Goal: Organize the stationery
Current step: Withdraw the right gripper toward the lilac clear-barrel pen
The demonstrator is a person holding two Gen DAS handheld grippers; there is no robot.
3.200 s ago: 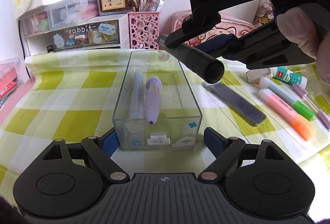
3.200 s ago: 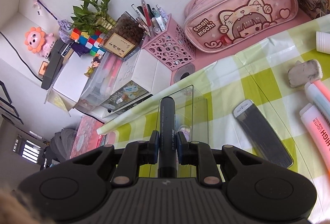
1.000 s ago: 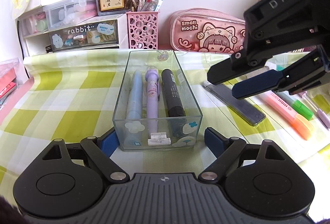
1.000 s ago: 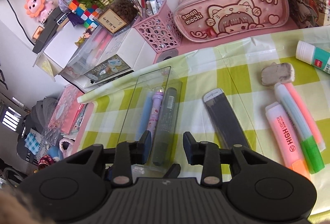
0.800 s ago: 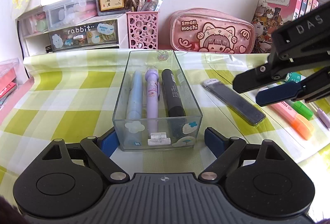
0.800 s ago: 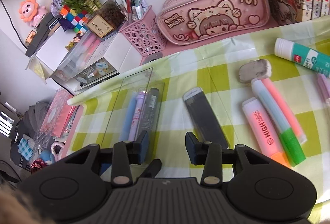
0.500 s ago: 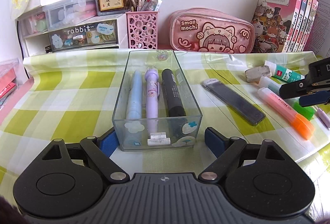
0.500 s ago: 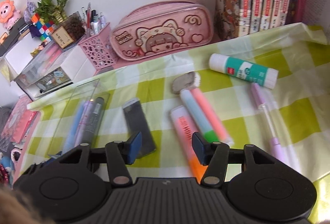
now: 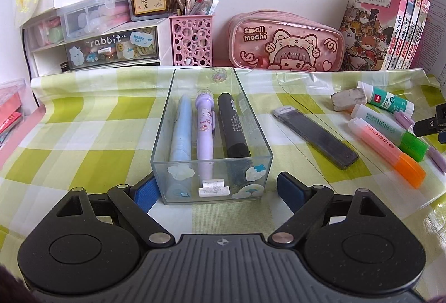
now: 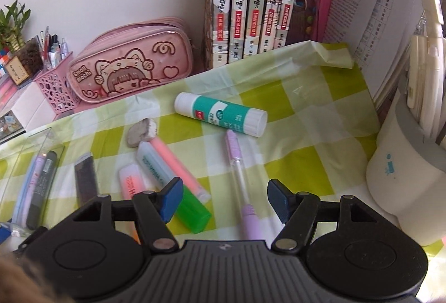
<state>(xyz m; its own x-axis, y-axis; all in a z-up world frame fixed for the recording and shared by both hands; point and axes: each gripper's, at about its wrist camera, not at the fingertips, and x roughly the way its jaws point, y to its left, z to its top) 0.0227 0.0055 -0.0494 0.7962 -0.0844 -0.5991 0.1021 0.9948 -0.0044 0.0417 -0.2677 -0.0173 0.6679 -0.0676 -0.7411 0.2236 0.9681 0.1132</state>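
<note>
Right, landmark is the clear box point(image 9: 211, 135) on the checked cloth point(image 9: 83, 135). It holds three pens side by side: blue pen point(image 9: 180, 130), purple pen point(image 9: 205, 130), black marker point(image 9: 232, 130); there is spare room along its right wall.

Left gripper point(image 9: 211, 188) is spread wide, bracketing the box's near end, the left pad touching or nearly so, the right one apart. Right gripper point(image 10: 224, 198) is also spread wide, empty, well to the right of the box, with the lilac pen point(image 10: 240, 177) lying between its fingers.

Loose items right of the box, big to small: glue stick point(image 10: 220, 113), highlighters point(image 10: 170, 172), dark flat case point(image 9: 316, 141), eraser point(image 10: 142, 131).

Risks, my read: the green highlighter cap sits just beside the right gripper's left finger, so closing could catch it or roll the pen off-line. The white container point(image 10: 404, 177) crowds the right side. Open cloth beyond the glue stick gives approach room.
</note>
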